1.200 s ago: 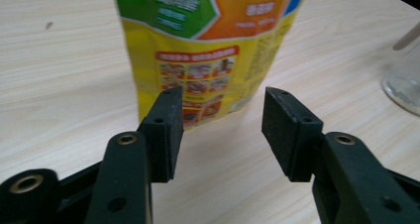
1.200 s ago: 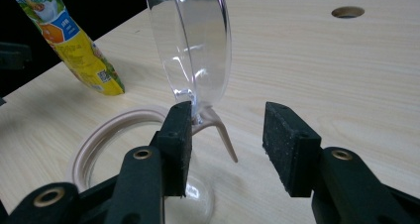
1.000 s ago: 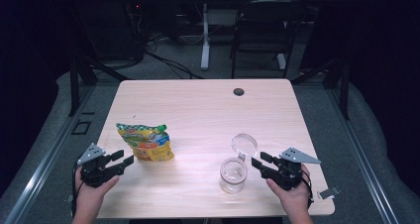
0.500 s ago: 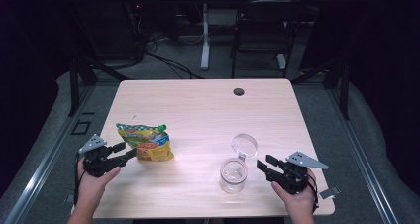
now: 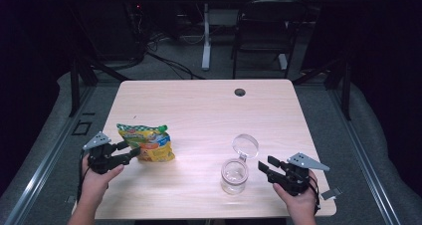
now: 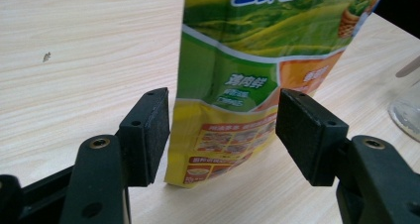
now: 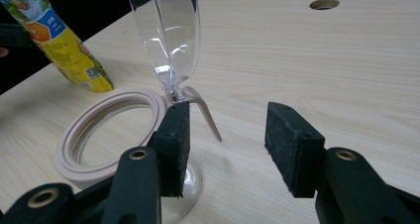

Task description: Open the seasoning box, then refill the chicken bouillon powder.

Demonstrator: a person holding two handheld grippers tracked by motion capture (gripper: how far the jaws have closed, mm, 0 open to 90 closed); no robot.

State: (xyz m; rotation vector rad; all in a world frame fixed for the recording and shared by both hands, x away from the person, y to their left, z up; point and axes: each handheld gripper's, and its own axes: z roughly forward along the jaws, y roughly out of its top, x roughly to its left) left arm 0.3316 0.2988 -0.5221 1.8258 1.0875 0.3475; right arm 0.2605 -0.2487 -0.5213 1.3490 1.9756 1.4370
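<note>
— What is seen at the pale wooden table (image 5: 199,110)?

— A yellow-and-green printed snack pouch (image 5: 145,141) is seen lying at the left side, and a clear glass jar with a beige rim and its hinged clear lid swung open (image 5: 235,172) is seen near the front right. The left gripper (image 5: 125,153) is held with its jaws wide apart at the pouch's near end; in the left gripper view the pouch (image 6: 257,80) is framed between the pads, though contact cannot be made out.

— And the right side?

— The right gripper (image 5: 265,164) is held just beside the jar, jaws parted. In the right gripper view the jar (image 7: 114,130) is partly hidden behind one pad, and the lid's top is cut off.
</note>
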